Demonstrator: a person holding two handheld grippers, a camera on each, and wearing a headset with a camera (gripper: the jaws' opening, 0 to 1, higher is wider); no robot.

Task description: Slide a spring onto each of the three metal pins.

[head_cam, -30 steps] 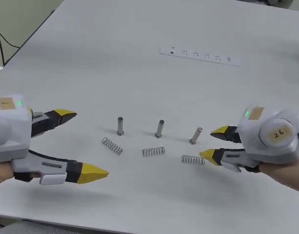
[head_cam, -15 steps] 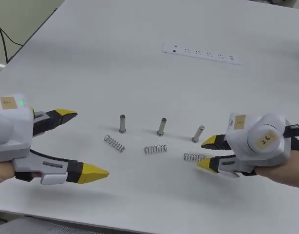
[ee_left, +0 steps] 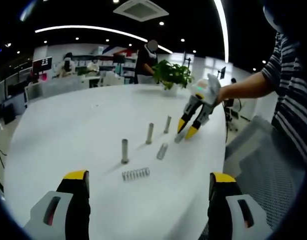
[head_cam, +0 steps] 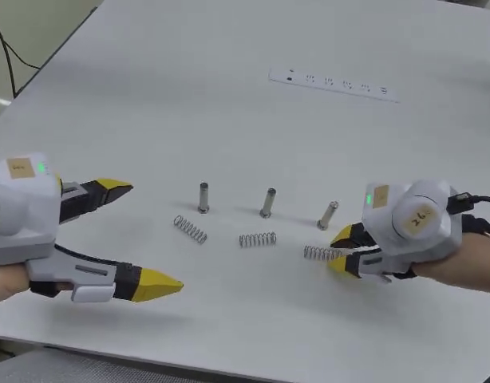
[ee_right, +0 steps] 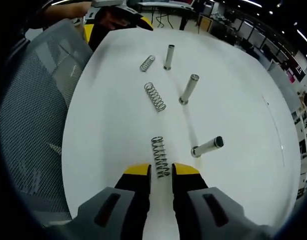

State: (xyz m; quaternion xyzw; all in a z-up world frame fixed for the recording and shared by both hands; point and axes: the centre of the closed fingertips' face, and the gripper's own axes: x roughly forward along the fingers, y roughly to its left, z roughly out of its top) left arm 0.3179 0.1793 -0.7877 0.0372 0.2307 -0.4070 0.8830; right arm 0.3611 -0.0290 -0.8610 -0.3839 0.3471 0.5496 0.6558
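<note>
Nearest to the person, the left hand-held gripper (head_cam: pixel 141 235) is held low over the front of the white counter (head_cam: pixel 229 120), a little to the left of the parts. Its jaws are opened wide and there is nothing between them; its own view (ee_left: pixel 149 176) shows the same. At the right side, the right hand-held gripper (head_cam: pixel 338 250) is down at the counter, with only a narrow gap between its yellow tips. The near end of the right spring (ee_right: pixel 160 156) lies in this gap, but I cannot tell if the tips already press on it. This spring (head_cam: pixel 318 253) lies flat on the counter, and so do the middle spring (head_cam: pixel 257 238) and the left spring (head_cam: pixel 190 229), all three in a loose row. Just behind them the three metal pins stand in a row, each one bare: the left pin (head_cam: pixel 203 196), the middle pin (head_cam: pixel 268 203) and the right pin (head_cam: pixel 329 214). Far behind, well apart from the parts, a white power strip (head_cam: pixel 337 84) lies on the counter.
</note>
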